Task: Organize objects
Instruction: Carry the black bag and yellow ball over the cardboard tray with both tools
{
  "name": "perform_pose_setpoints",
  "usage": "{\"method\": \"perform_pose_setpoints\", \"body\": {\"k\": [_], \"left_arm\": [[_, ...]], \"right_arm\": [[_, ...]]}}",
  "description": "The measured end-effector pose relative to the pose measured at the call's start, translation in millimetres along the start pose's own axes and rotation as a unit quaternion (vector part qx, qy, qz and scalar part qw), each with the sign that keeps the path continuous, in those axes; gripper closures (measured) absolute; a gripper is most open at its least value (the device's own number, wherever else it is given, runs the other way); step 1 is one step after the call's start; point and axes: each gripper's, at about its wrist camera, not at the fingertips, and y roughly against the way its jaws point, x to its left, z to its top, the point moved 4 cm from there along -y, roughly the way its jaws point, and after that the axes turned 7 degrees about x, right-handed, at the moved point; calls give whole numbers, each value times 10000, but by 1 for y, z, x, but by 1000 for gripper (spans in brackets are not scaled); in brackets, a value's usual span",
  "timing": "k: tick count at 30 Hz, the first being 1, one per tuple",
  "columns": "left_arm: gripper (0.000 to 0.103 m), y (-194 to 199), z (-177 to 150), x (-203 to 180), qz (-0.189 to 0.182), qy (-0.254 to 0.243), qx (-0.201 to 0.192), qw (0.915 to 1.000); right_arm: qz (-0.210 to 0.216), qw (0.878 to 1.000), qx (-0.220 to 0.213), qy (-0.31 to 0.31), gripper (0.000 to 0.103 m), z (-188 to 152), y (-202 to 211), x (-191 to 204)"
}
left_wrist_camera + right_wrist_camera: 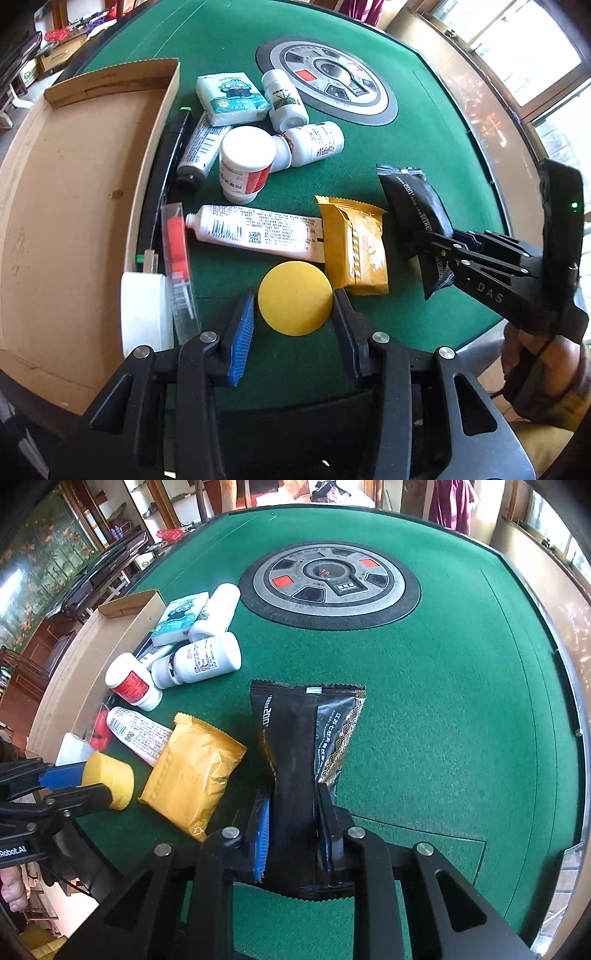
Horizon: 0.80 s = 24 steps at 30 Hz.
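My left gripper [294,300] is shut on a yellow round lid-like cylinder [294,297], also seen in the right wrist view [110,780]. My right gripper [293,805] is shut on a black snack packet [295,738], which shows in the left wrist view [417,218] at the right. A yellow-gold packet [354,247] lies between them on the green felt. A white tube [255,230], three white bottles [245,164] and a tissue pack [232,96] lie beside an open cardboard box [66,206] at the left.
A round metal centre panel [328,583] is set in the green table [461,701]. A dark tube [199,155], a red item in clear packaging [177,254] and a white tape roll [142,310] lie along the box's wall. The table's raised rim runs along the right.
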Motion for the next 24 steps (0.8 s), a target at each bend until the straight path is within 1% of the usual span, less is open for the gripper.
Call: {"method": "perform_pose_setpoints", "body": {"k": [4, 6, 15, 24], "left_arm": [[62, 10, -4, 5, -99, 162, -26, 9998], [62, 13, -6, 8, -89, 213, -26, 9997], [62, 23, -7, 19, 131, 424, -66, 9990], [62, 44, -7, 29, 458, 511, -240, 9974]], "right_arm": [[88, 9999, -103, 30, 83, 2, 9, 3], [109, 9998, -146, 63, 83, 4, 12, 6], [251, 9981, -395, 397, 83, 24, 32, 32], [402, 9954, -438, 751, 83, 38, 34, 63]]}}
